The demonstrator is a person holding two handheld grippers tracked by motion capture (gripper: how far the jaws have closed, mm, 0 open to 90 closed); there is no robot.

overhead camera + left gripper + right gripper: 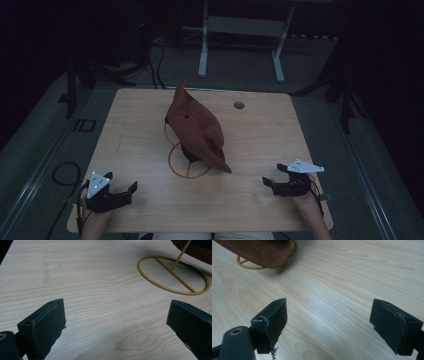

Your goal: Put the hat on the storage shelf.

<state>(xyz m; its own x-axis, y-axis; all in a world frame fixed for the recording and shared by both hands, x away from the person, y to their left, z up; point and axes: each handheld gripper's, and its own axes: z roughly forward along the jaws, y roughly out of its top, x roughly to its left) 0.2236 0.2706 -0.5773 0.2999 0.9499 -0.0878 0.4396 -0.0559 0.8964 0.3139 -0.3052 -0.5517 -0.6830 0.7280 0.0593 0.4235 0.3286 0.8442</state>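
Observation:
A brown corduroy cap [196, 125] hangs on a thin gold wire stand [188, 161] at the middle of the wooden table [260, 135]. The stand's ring base [172, 275] lies ahead and to the right in the left gripper view, and the cap's brim [262, 251] fills the top left of the right gripper view. My left gripper [124, 186] rests near the table's front left corner, open and empty, its jaws wide apart [115, 322]. My right gripper [274, 176] sits near the front right, also open and empty [328, 322]. Both are apart from the cap.
A round cable hole [239, 105] sits in the table's far right part. Beyond the table stands a white metal frame [240, 30] on the dark floor, with black stands and cables at both sides. Bare wood lies between the grippers and the stand.

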